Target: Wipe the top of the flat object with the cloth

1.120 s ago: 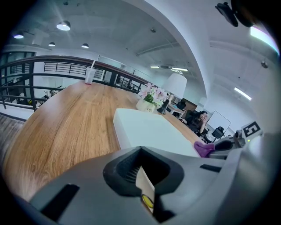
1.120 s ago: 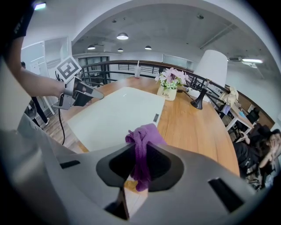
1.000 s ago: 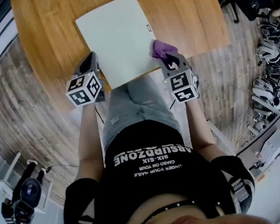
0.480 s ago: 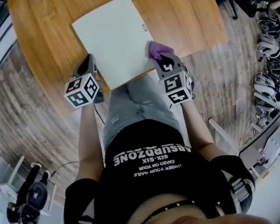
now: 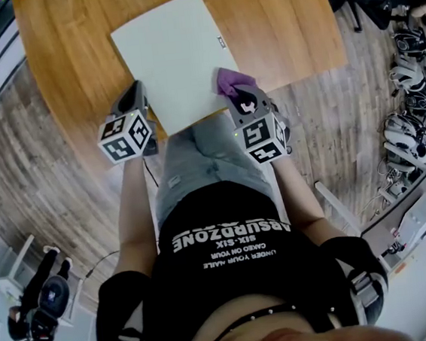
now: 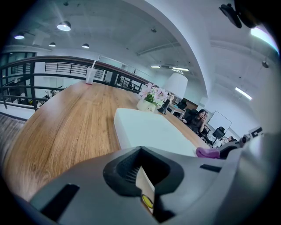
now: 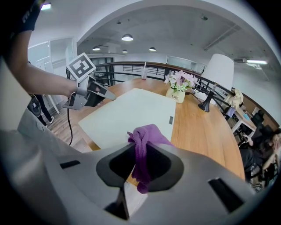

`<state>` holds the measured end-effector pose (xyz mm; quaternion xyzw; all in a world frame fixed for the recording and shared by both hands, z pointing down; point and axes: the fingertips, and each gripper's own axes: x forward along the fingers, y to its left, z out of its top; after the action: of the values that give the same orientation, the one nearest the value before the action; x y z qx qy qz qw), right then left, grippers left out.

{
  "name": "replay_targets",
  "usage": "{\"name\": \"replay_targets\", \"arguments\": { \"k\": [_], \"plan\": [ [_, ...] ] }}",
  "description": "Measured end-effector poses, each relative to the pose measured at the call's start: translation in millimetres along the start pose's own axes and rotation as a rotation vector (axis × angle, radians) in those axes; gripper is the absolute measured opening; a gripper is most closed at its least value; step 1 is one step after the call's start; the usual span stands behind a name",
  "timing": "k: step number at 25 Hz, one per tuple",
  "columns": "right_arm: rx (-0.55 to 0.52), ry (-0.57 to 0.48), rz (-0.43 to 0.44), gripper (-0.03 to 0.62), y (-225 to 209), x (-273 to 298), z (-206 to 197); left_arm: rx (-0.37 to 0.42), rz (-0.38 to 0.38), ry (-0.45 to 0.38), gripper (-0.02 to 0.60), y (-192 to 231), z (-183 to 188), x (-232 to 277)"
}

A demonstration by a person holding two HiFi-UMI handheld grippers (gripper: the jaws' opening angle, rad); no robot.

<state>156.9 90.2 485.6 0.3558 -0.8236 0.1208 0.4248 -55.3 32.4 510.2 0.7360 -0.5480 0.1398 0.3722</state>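
Observation:
A white flat board [image 5: 173, 56] lies on the wooden table [image 5: 273, 23], its near corner over the table's edge. My right gripper [image 5: 237, 99] is shut on a purple cloth [image 5: 228, 81], which rests on the board's near right edge. In the right gripper view the cloth [image 7: 145, 134] hangs bunched between the jaws of that gripper [image 7: 141, 154], with the board [image 7: 131, 112] just beyond. My left gripper [image 5: 133, 100] sits at the board's near left edge, shut with nothing in it. In the left gripper view the board [image 6: 149, 129] lies ahead of the left gripper [image 6: 136, 165].
A flower pot [image 7: 178, 88], a desk lamp [image 7: 210, 74] and a cup with a straw [image 6: 90, 74] stand at the table's far end. Gear lies on the floor at the right [image 5: 413, 130]. The person's lap is below the table's near edge.
My right gripper has moved left along the board's near edge, carrying the purple cloth with it. The left gripper has stayed almost still.

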Motion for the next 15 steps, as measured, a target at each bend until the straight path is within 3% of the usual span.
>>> {"name": "replay_targets", "arguments": {
  "k": [15],
  "plan": [
    [-0.041,-0.060,0.160,0.071,54.4,3.4,31.5,-0.002,0.014,0.004,0.015,-4.2,11.1,-2.7]
  ]
}}
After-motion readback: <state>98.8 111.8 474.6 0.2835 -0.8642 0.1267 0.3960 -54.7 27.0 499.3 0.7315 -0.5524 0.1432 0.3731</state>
